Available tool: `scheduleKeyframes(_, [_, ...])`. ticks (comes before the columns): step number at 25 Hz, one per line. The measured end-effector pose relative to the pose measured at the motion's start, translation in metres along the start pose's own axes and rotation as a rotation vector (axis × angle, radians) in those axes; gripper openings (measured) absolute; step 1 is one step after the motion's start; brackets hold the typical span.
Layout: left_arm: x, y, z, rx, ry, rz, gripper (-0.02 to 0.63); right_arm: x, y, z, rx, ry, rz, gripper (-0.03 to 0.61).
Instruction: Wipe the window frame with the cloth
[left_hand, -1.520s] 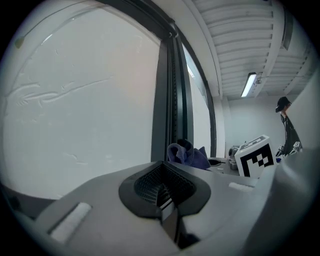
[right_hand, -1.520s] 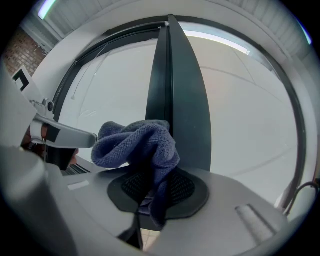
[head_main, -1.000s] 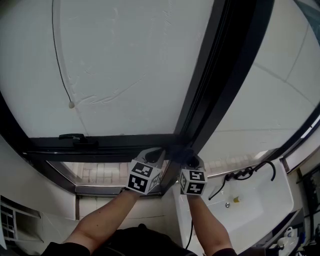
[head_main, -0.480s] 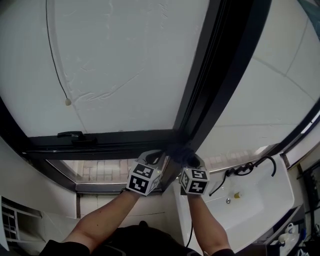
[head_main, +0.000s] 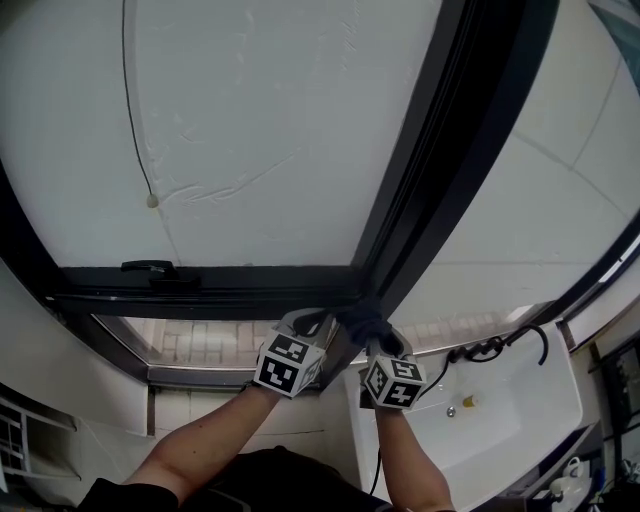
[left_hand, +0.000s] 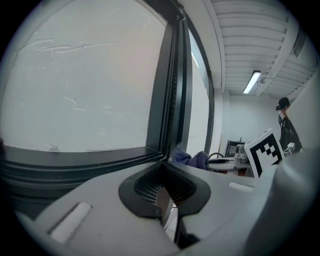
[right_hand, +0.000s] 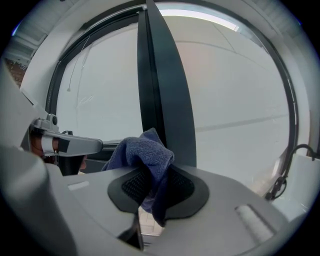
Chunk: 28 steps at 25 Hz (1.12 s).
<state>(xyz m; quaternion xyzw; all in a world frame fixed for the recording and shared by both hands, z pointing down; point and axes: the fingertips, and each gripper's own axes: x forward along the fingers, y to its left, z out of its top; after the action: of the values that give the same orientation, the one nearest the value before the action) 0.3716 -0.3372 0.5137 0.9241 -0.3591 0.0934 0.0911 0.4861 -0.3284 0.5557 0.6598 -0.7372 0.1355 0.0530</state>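
Note:
The dark window frame (head_main: 420, 180) has an upright post that meets a horizontal rail near the picture's middle. A blue cloth (head_main: 362, 318) is pressed against the foot of that post; my right gripper (head_main: 375, 332) is shut on it. In the right gripper view the cloth (right_hand: 145, 155) bunches out of the shut jaws in front of the post (right_hand: 162, 90). My left gripper (head_main: 305, 322) sits just left of the cloth at the rail, jaws shut with nothing held. The left gripper view shows its tips (left_hand: 164, 161) at the frame corner and the cloth (left_hand: 192, 159) beyond.
A black window handle (head_main: 150, 267) sits on the rail at the left. A thin cord with a bead (head_main: 152, 200) hangs over the frosted pane. A white sink (head_main: 530, 410) with a black tap (head_main: 500, 348) lies at lower right. A person (left_hand: 286, 125) stands far off.
My right gripper has slid a little down and to the right with the cloth. The left gripper has stayed close beside it at the frame corner.

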Motion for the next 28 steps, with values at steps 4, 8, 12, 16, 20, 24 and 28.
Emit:
scheduleKeyframes(4, [-0.001, 0.000, -0.002, 0.006, 0.001, -0.003, -0.006, 0.013, 0.004, 0.007, 0.004, -0.006, 0.012, 0.074])
scheduleKeyframes(8, [-0.006, 0.006, -0.009, 0.004, 0.023, 0.007, -0.006, 0.027, 0.010, 0.009, 0.006, 0.006, 0.019, 0.074])
scheduleKeyframes(12, [-0.015, 0.022, -0.008, -0.003, 0.015, 0.027, -0.006, 0.037, 0.024, 0.008, 0.013, 0.016, 0.040, 0.074])
scheduleKeyframes(16, [-0.027, 0.038, -0.010, -0.006, 0.016, 0.055, -0.006, 0.040, 0.037, 0.006, 0.030, 0.027, 0.038, 0.074])
scheduleKeyframes(20, [-0.044, 0.052, -0.016, -0.018, 0.025, 0.075, -0.006, 0.042, 0.057, 0.003, 0.033, 0.035, 0.067, 0.074])
scheduleKeyframes(24, [-0.062, 0.067, -0.019, -0.030, 0.026, 0.094, -0.006, 0.045, 0.082, 0.001, 0.027, 0.048, 0.092, 0.074])
scheduleKeyframes(28, [-0.082, 0.083, -0.023, -0.049, 0.032, 0.125, -0.006, 0.046, 0.107, -0.003, 0.029, 0.063, 0.112, 0.074])
